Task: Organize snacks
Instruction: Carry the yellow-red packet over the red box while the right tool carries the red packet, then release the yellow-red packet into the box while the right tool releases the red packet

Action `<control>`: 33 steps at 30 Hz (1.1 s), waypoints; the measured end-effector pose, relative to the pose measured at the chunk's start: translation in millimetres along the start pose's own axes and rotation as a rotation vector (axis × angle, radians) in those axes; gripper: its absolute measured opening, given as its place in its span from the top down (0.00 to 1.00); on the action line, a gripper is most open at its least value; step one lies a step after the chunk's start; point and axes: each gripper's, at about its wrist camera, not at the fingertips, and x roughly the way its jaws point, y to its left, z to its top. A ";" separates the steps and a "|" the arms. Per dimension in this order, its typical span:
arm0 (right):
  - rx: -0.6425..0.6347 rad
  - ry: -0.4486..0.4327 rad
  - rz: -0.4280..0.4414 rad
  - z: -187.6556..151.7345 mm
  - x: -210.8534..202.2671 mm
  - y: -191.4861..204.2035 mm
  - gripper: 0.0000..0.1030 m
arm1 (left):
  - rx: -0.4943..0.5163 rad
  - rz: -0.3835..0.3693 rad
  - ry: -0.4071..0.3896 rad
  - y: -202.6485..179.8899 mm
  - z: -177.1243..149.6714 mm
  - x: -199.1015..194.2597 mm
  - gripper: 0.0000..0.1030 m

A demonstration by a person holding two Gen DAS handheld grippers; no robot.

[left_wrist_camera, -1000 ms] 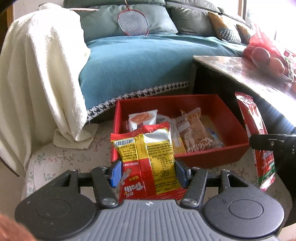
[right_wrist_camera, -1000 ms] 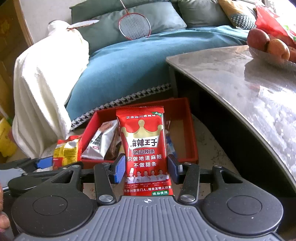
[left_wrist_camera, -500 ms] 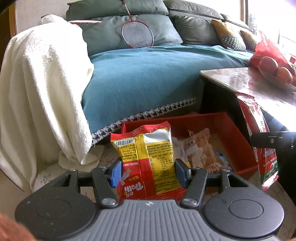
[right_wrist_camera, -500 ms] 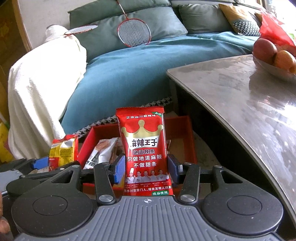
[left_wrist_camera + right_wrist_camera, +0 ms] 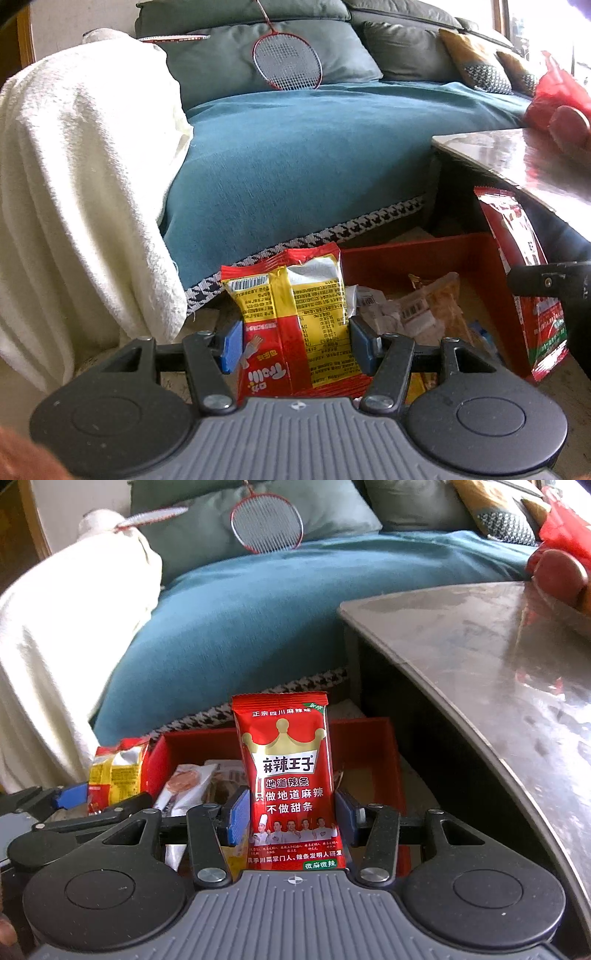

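Note:
My left gripper (image 5: 293,341) is shut on a red and yellow snack packet (image 5: 295,310), held upright over the left end of the red box (image 5: 417,254). That packet also shows in the right wrist view (image 5: 116,771). My right gripper (image 5: 290,814) is shut on a red snack packet with a gold crown (image 5: 290,786), upright above the red box (image 5: 365,738). The same red packet (image 5: 517,266) hangs at the right in the left wrist view. Several loose snack packets (image 5: 417,310) lie inside the box.
A teal sofa (image 5: 314,155) with a white blanket (image 5: 74,184) and a badminton racket (image 5: 286,61) stands behind the box. A glossy low table (image 5: 498,657) with fruit (image 5: 557,576) on it runs along the right, close to the box.
Both grippers, still holding their packets, have pulled back toward me. The red box now sits lower in both views and is partly hidden behind the packets.

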 end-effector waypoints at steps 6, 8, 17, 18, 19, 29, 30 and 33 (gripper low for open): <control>-0.019 0.041 -0.004 4.5 31.3 6.7 0.44 | 0.003 0.007 0.037 -5.2 0.5 28.1 0.50; -0.023 0.059 0.000 3.9 39.7 8.9 0.42 | 0.005 0.016 0.047 -7.2 -0.4 36.9 0.50; -0.022 0.079 -0.018 0.6 44.8 12.1 0.26 | 0.030 0.025 0.073 -14.9 -0.5 54.6 0.37; -0.020 0.074 -0.020 0.6 41.5 11.6 0.26 | 0.034 0.029 0.077 -15.0 -0.4 54.7 0.33; -0.016 0.067 -0.018 0.7 38.1 10.9 0.26 | 0.035 0.026 0.079 -14.2 -0.9 53.8 0.33; -0.018 0.008 -0.044 -10.4 -13.9 20.3 0.19 | -0.003 0.012 0.054 -1.1 -5.0 15.4 0.31; -0.014 0.007 -0.044 -12.0 -16.0 21.4 0.18 | -0.003 0.015 0.045 -0.2 -5.8 9.7 0.31; 0.003 0.005 -0.039 -20.9 -27.6 23.0 0.18 | -0.012 0.010 0.029 3.5 -9.4 -5.7 0.30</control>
